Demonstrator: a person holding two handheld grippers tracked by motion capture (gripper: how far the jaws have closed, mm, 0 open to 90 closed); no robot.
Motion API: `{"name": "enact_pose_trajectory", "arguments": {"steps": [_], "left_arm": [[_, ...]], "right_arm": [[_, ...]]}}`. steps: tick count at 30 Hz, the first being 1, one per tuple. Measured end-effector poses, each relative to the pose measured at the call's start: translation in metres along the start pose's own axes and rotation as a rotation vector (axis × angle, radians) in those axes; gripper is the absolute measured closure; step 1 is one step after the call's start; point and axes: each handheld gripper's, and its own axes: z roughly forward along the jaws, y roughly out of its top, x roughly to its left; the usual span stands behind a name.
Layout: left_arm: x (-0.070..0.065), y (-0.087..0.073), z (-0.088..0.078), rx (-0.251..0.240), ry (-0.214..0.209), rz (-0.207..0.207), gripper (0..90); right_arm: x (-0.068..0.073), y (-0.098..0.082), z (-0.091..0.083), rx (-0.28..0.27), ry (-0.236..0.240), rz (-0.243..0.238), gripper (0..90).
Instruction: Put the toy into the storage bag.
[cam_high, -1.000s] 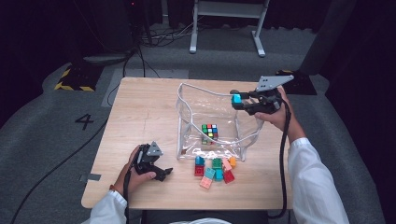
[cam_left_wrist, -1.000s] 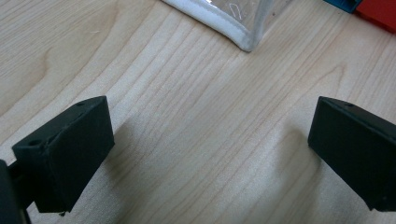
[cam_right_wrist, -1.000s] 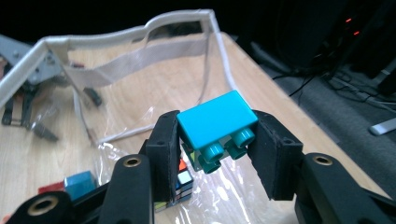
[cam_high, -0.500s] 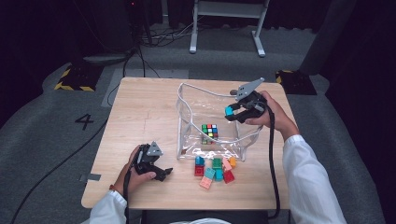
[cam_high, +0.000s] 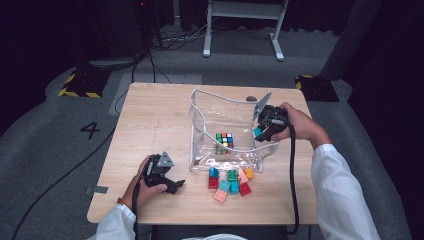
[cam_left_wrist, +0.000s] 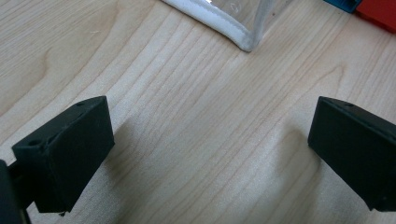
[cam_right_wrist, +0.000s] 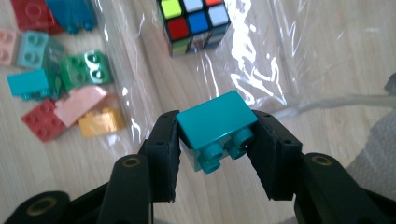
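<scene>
My right gripper hangs over the right rim of a clear plastic bag, shut on a teal brick whose studs face the camera. Inside the bag lies a colour cube. Several loose bricks in red, teal, green, pink and orange lie on the table in front of the bag. My left gripper rests on the table near the front left, its jaws wide apart over bare wood with nothing between them.
The wooden table has free room on its left half. The bag's white-trimmed corner lies just ahead of the left gripper. A white metal stand and cables are on the floor beyond.
The right gripper has come down and toward the bag's right side with the teal brick still in its jaws. The left gripper has stayed put.
</scene>
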Motion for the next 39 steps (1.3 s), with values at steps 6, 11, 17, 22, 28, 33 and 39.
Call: {"name": "enact_pose_trajectory", "arguments": {"steps": [6,11,17,22,28,33,39], "left_arm": [[0.0,0.0,0.0,-0.001,0.0,0.001,0.4],[0.0,0.0,0.0,0.0,0.0,0.001,0.4],[0.0,0.0,0.0,0.0,0.0,0.0,0.4],[0.0,0.0,0.0,-0.001,0.0,0.0,0.4],[0.0,0.0,0.0,-0.001,0.001,0.002,0.4],[0.0,0.0,0.0,-0.002,0.0,0.002,0.4],[0.0,0.0,0.0,-0.001,0.001,0.001,0.4]], "right_arm": [[0.002,-0.003,-0.001,0.014,0.013,0.002,54.4],[0.005,-0.007,-0.008,-0.06,-0.005,0.036,49.3],[0.005,-0.024,-0.021,-0.232,-0.05,0.035,43.4],[0.011,-0.042,-0.031,-0.332,-0.104,0.099,38.8],[0.02,-0.063,-0.046,-0.514,-0.194,0.186,32.4],[0.031,-0.088,-0.057,-0.611,-0.265,0.268,29.1],[0.043,-0.116,-0.065,-0.701,-0.32,0.321,28.0]]}}
